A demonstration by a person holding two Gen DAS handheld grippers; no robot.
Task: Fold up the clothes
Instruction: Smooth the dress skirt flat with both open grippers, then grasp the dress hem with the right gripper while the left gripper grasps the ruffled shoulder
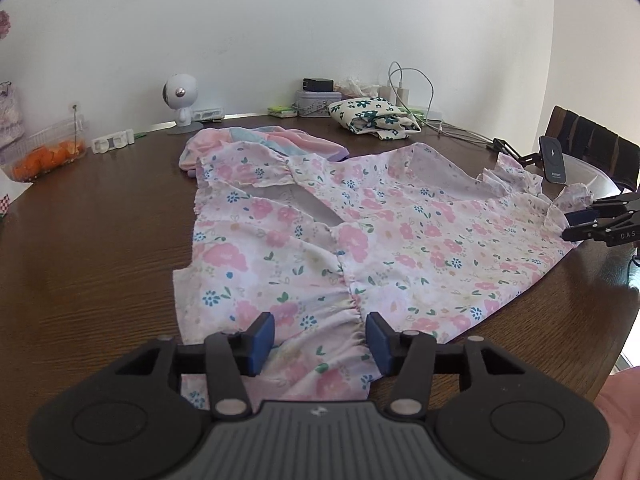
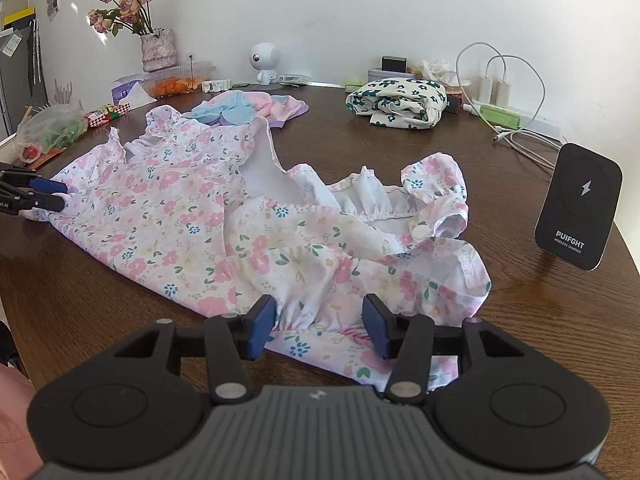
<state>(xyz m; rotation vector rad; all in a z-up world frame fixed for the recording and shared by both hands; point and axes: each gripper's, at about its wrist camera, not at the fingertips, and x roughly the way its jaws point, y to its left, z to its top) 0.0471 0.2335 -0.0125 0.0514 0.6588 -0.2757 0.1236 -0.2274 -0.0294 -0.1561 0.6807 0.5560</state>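
Observation:
A pink floral dress point(image 1: 360, 248) lies spread on the dark wooden table point(image 1: 100, 248); it also shows in the right wrist view point(image 2: 192, 216). My left gripper point(image 1: 320, 338) is open, its blue pads on either side of the dress's gathered near edge. My right gripper point(image 2: 318, 326) is open over the dress's other end, near the ruffled sleeves. Each gripper shows at the edge of the other's view, the right one point(image 1: 580, 224) and the left one point(image 2: 48, 196), at the dress's edges.
A pink and blue garment point(image 1: 260, 140) lies behind the dress. A folded green-flowered cloth point(image 1: 372, 118) sits at the back. A black wireless charger point(image 2: 578, 208) stands at the right. Cables point(image 2: 520, 132), a white robot figure point(image 1: 180, 100), a vase of flowers point(image 2: 158, 48) and a tub of oranges point(image 1: 48, 156) line the table.

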